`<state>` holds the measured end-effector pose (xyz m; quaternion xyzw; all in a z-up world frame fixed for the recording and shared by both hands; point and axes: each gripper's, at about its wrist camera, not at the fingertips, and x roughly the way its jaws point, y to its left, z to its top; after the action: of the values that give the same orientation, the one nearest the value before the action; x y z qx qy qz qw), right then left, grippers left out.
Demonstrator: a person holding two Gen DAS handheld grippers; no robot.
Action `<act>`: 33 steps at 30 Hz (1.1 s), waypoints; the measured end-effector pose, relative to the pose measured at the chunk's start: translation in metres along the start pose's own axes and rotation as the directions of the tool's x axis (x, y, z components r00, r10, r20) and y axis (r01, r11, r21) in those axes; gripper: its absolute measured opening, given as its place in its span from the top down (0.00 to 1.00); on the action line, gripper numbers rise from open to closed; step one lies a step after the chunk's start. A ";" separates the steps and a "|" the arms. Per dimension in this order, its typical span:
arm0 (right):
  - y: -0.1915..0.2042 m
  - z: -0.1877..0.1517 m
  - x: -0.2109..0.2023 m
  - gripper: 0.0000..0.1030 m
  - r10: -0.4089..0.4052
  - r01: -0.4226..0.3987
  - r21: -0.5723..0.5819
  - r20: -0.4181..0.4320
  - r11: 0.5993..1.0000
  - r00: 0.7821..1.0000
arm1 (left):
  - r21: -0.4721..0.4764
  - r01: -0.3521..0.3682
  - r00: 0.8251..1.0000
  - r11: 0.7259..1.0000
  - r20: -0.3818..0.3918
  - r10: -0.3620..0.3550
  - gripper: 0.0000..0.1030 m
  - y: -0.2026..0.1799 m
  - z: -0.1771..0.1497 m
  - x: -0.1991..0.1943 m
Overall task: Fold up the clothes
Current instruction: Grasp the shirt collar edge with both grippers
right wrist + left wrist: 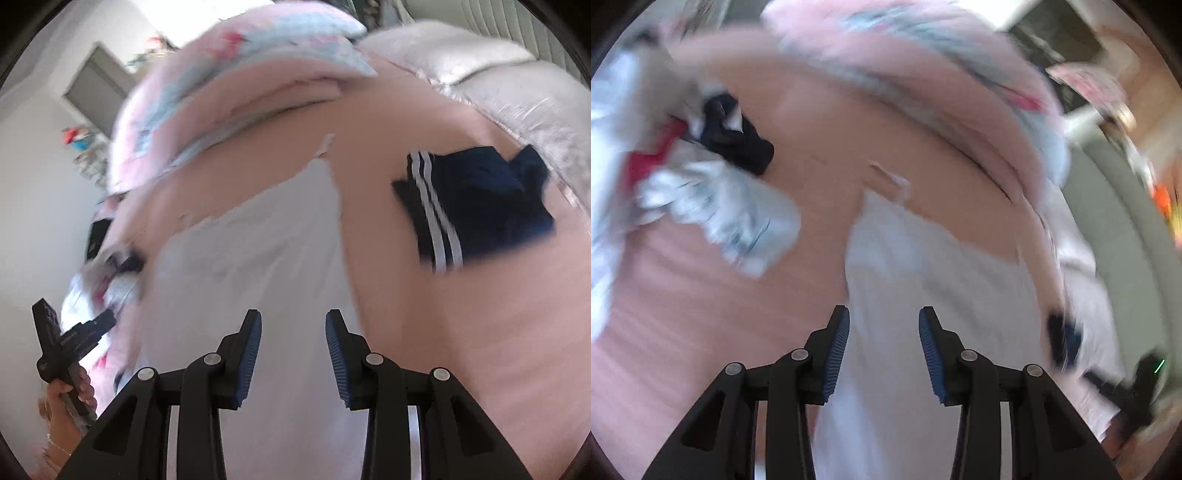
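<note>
Blurred views over a pink bed. White garment spread flat on the sheet, under both tools. Left hand-held gripper: jaws apart, nothing between them. Right hand-held gripper: jaws likewise apart and empty. Folded navy shorts with white stripes lying beside the garment. Heap of unfolded clothes further off. Pink patterned quilt bunched beyond.
</note>
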<state>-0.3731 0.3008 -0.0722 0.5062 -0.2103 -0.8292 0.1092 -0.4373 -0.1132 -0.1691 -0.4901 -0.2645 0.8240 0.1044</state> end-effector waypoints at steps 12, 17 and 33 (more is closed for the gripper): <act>-0.046 0.094 0.120 0.66 0.003 0.062 0.234 -0.268 0.970 0.963 | -0.386 0.106 0.943 0.916 -0.253 -0.216 0.65 0.046 0.068 0.112; -0.050 0.124 0.154 0.65 0.036 0.062 0.299 -0.311 0.952 0.950 | -0.393 0.096 0.914 0.914 -0.329 -0.237 0.65 0.033 0.082 0.136; -0.005 0.175 0.207 0.94 -0.051 0.060 0.014 -0.346 0.998 0.937 | 0.172 -0.081 0.972 0.982 -0.203 0.116 0.95 -0.055 0.111 0.099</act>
<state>-0.6240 0.2650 -0.1685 0.6510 -0.1836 -0.7275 0.1150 -0.5869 -0.0609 -0.1718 -0.5775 -0.1590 0.7901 0.1305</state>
